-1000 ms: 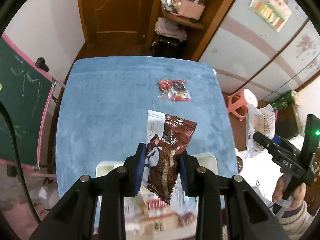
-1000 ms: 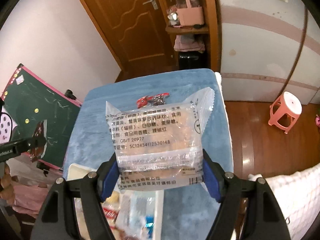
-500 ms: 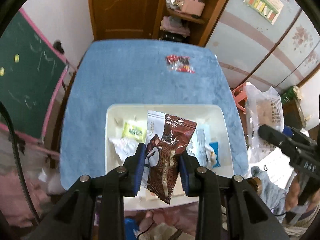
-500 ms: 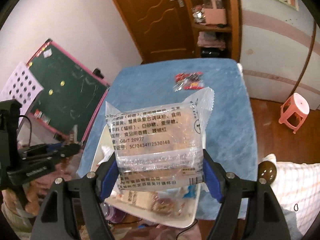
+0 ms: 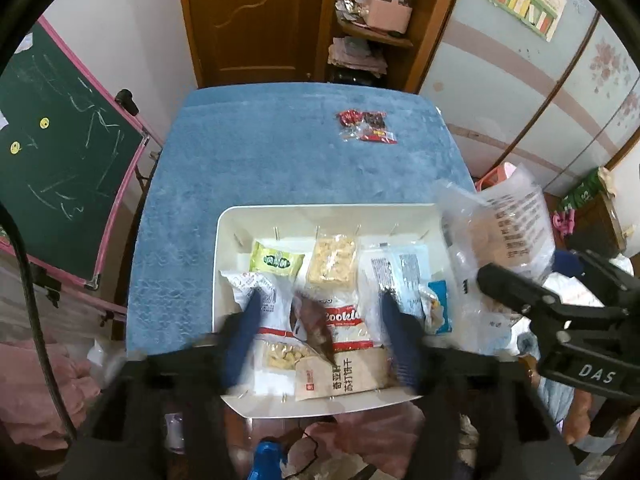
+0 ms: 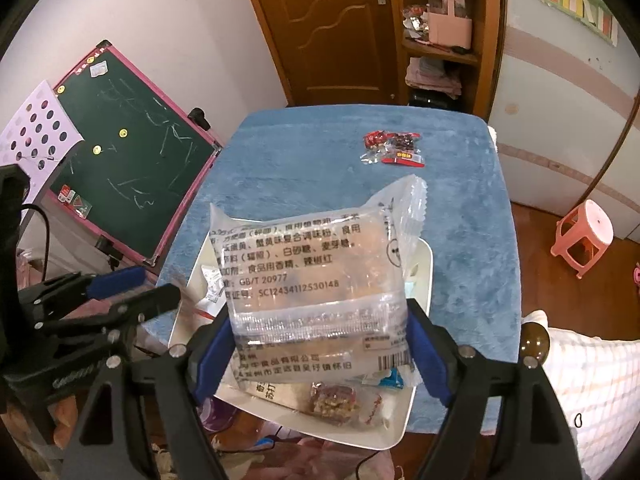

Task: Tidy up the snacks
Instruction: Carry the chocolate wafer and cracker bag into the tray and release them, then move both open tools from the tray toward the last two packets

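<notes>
A white tray (image 5: 228, 248) holding several snack packets sits at the near edge of a blue table (image 5: 280, 152). My left gripper (image 5: 320, 312) is open above the tray, its fingers blurred and spread wide. A brown packet (image 5: 314, 326) is between them, loose over the tray's contents. My right gripper (image 6: 320, 348) is shut on a clear packet of cakes (image 6: 312, 276) with black print, held above the tray (image 6: 420, 280). That packet also shows at the right in the left wrist view (image 5: 504, 232). A small red packet (image 5: 366, 126) lies at the table's far right; it also shows in the right wrist view (image 6: 394, 148).
A green chalkboard (image 5: 52, 152) with a pink frame stands left of the table. A wooden door (image 5: 248, 16) and shelf (image 5: 376, 20) are behind it. A pink stool (image 6: 582, 236) stands on the floor to the right.
My left gripper has opened and the brown packet has dropped from its fingers toward the tray. Both grippers have risen and drawn back, so the whole tray is in view.
</notes>
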